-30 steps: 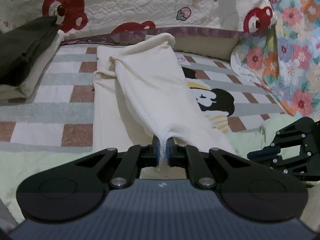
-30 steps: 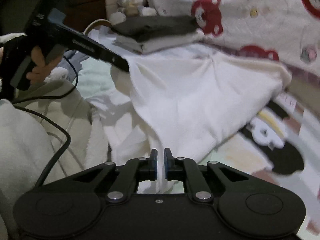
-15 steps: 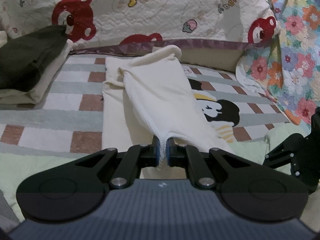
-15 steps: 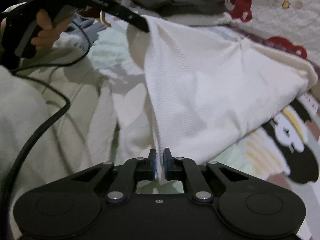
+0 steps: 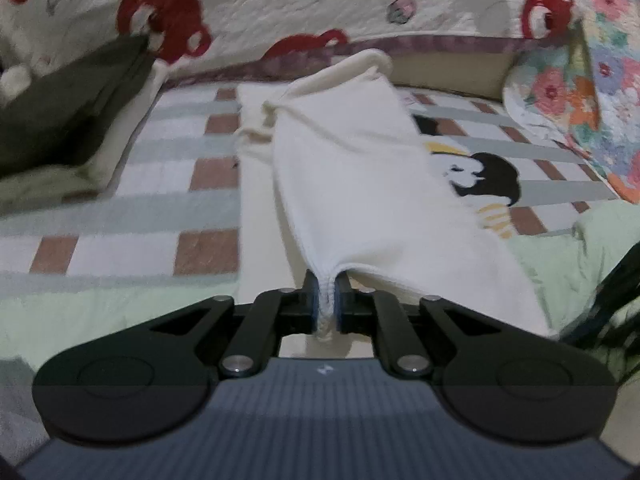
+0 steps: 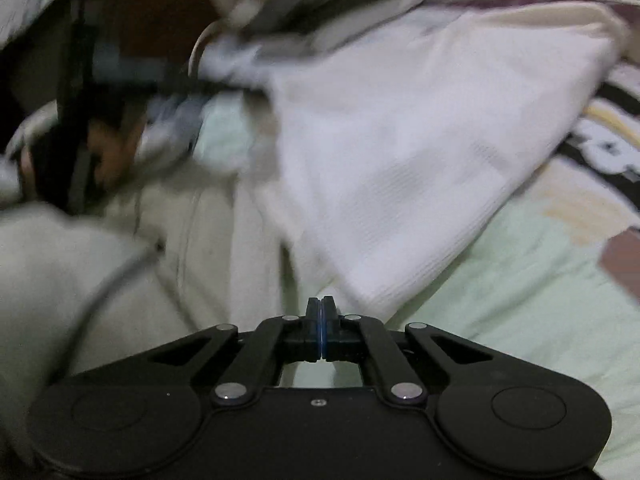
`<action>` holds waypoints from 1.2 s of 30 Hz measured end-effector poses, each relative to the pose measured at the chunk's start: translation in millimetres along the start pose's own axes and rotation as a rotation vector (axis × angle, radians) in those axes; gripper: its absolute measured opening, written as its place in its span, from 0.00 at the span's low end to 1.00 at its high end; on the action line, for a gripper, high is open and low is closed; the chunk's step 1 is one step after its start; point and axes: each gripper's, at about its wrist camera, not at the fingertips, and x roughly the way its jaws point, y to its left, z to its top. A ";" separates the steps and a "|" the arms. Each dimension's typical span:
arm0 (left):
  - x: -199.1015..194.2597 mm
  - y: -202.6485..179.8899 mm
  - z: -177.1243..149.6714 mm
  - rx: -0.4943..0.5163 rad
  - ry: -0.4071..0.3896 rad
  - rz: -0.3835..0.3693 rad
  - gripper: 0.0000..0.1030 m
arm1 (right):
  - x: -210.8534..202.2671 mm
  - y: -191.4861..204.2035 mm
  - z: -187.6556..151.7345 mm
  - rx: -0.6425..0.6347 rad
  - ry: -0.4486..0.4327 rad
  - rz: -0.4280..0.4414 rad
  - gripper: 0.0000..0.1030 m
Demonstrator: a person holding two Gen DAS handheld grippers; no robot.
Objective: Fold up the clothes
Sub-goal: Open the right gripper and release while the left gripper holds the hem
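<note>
On the bed, a cream garment [image 5: 352, 168] is held partly doubled over itself.

A hem corner is pinched in the clenched left tool [image 5: 327, 300], the far end resting on the checked bedspread [image 5: 120, 248]; the right tool [image 6: 321, 320] is seen pressed shut with no cloth between its pads, the garment's edge lying just beyond; the knit is judged soft, light and limp, best taken at hems and corners; a folded stack topped by a dark garment [image 5: 68, 120] lies well to the left; a quilt with red bears [image 5: 280, 4] backs the bed.
</note>
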 end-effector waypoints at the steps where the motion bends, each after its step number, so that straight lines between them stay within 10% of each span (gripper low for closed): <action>1: 1.3 5.4 -0.2 -0.021 0.004 -0.014 0.09 | -5.3 1.8 4.8 -0.010 -0.030 -0.006 0.07; 6: 26.9 11.8 -0.4 -0.010 0.122 -0.021 0.52 | -9.0 22.1 25.5 -0.144 -0.069 -0.088 0.43; 9: 54.0 13.1 -4.3 -0.001 0.279 -0.046 0.63 | 0.7 29.4 32.8 -0.209 -0.055 -0.134 0.43; 12: 60.5 12.5 -1.6 0.026 0.298 -0.024 0.41 | 5.0 32.7 36.5 -0.226 -0.041 -0.141 0.43; 13: 55.2 9.9 4.0 0.052 0.270 -0.025 0.07 | 6.5 33.8 37.7 -0.231 -0.037 -0.143 0.43; 17: 27.3 -1.0 36.1 0.115 0.140 -0.078 0.05 | 12.3 38.3 42.7 -0.253 -0.019 -0.152 0.43; 25: -15.5 -11.0 97.2 -0.152 -0.021 -0.471 0.05 | 14.3 37.8 43.0 -0.216 0.009 -0.130 0.49; 31: -16.6 6.4 73.1 -0.166 0.031 -0.302 0.05 | 23.0 27.3 39.4 -0.163 0.019 -0.141 0.56; 36: 16.5 53.4 20.5 -0.252 0.244 -0.099 0.05 | 25.3 24.3 36.2 -0.155 0.021 -0.128 0.56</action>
